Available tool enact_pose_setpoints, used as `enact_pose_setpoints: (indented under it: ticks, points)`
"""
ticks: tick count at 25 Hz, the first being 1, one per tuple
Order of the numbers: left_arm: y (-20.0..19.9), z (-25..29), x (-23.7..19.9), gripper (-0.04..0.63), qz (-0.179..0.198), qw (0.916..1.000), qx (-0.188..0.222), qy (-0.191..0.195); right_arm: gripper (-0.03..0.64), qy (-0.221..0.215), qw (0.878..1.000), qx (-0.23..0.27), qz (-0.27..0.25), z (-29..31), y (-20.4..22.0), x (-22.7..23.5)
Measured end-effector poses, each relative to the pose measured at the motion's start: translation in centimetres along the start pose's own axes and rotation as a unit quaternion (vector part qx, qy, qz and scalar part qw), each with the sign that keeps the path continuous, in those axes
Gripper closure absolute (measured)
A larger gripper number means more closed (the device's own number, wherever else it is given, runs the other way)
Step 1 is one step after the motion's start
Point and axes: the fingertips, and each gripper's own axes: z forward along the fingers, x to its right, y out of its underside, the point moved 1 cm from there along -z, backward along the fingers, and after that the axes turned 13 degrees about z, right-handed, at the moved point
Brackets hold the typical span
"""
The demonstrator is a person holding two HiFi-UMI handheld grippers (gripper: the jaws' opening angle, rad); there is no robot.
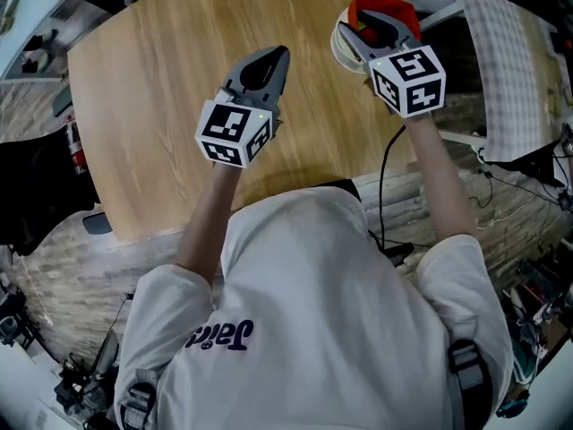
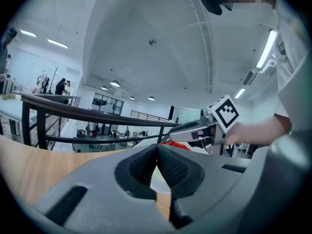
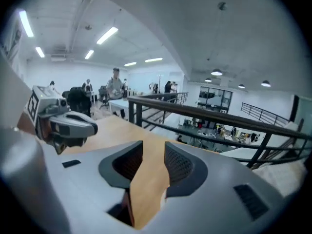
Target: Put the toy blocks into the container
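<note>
A white round container (image 1: 341,48) stands at the far right edge of the wooden table (image 1: 152,106). Something red (image 1: 374,5), seemingly a toy block, shows in it or just over it. My right gripper (image 1: 383,28) hovers over the container and hides most of its inside. Its jaws stand apart in the right gripper view (image 3: 153,150), with only tabletop between them. My left gripper (image 1: 272,58) is held above the middle of the table, left of the container. Its jaws (image 2: 157,150) meet at the tips with nothing in them. The container (image 2: 162,180) and the red piece (image 2: 178,145) show just beyond them.
A checked cloth (image 1: 512,61) hangs off to the right of the table, with cables (image 1: 387,186) below it. The table's near edge (image 1: 170,231) runs just in front of the person's body. A dark railing (image 3: 214,116) runs beyond the table's far side.
</note>
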Motion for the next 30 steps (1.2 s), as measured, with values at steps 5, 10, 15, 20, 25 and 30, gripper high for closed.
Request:
enact_pose_setpoints:
  ticks: [5, 10, 15, 20, 25, 30]
  points:
    - [-2.5, -4.5, -3.4, 0.589, 0.009, 0.998, 0.033, -0.054, 0.566, -0.003, 0.987, 0.123, 0.104, 0.4, -2.5, -6.3]
    - [-4.1, -9.6, -5.3, 0.589, 0.02, 0.9928, 0.061, -0.101, 0.603, 0.021, 0.982, 0.162, 0.091, 0.7, -2.9, -12.5]
    - [-4.1, -14.1, -5.8, 0.589, 0.039, 0.9863, 0.065, -0.147, 0.603, 0.073, 0.973, 0.192, 0.109, -0.8, -1.5, -16.6]
    - [-4.1, -17.6, -5.0, 0.589, 0.057, 0.9836, 0.074, -0.154, 0.603, 0.057, 0.97, 0.208, 0.108, -2.2, -1.2, -21.1]
    - [-3.8, -19.1, -4.2, 0.589, 0.046, 0.9839, 0.085, -0.15, 0.603, 0.054, 0.971, 0.212, 0.094, -3.6, -1.4, -22.8]
    - [-3.8, -18.4, -3.7, 0.589, 0.035, 0.9832, 0.091, -0.154, 0.603, 0.051, 0.972, 0.211, 0.085, -4.7, -1.2, -22.0]
